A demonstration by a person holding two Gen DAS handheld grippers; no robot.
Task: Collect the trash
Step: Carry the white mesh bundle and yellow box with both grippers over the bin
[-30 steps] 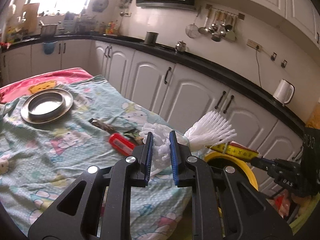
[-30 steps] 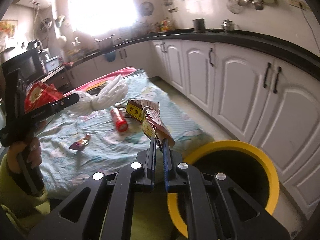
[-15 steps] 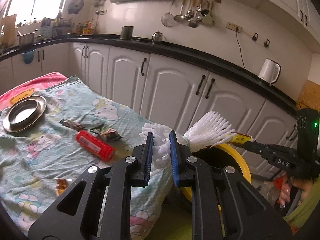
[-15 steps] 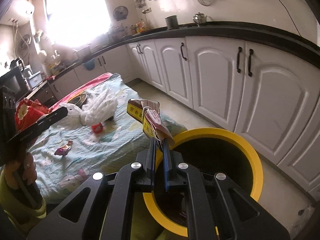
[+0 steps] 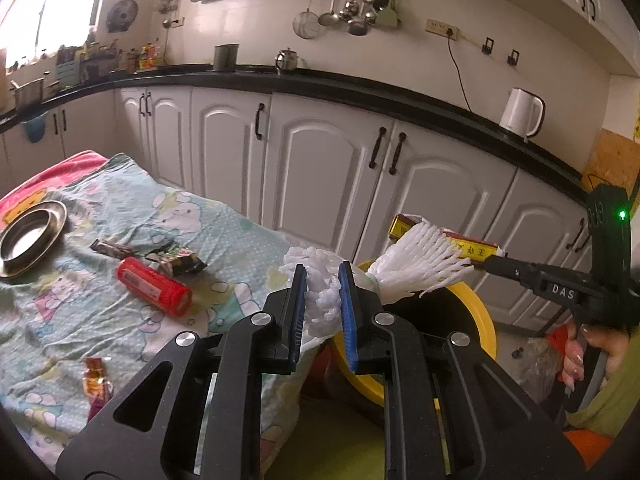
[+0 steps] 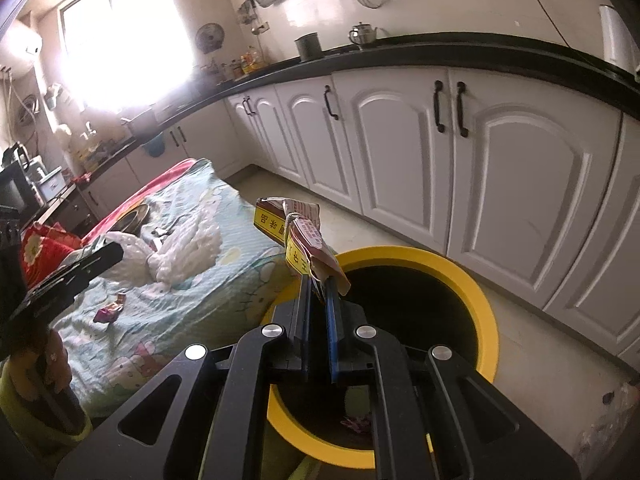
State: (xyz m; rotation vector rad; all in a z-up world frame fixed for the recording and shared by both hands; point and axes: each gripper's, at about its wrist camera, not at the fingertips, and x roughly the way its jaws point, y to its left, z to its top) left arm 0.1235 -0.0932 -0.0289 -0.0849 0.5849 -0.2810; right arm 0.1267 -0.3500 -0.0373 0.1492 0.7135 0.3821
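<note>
Right wrist view: right gripper [image 6: 318, 300], clamped on a flattened carton [image 6: 298, 232], has swung over the yellow bin [image 6: 486, 312]; left gripper [image 5: 323, 280], pinching white foam netting [image 5: 420, 258], follows; release comes next.

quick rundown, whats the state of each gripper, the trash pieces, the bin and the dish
left gripper: shut on white foam net
right gripper: shut on yellow-red wrapper, above bin
yellow bin: open, nearly empty
red tube: lying on cloth
metal dish: upright, empty
</note>
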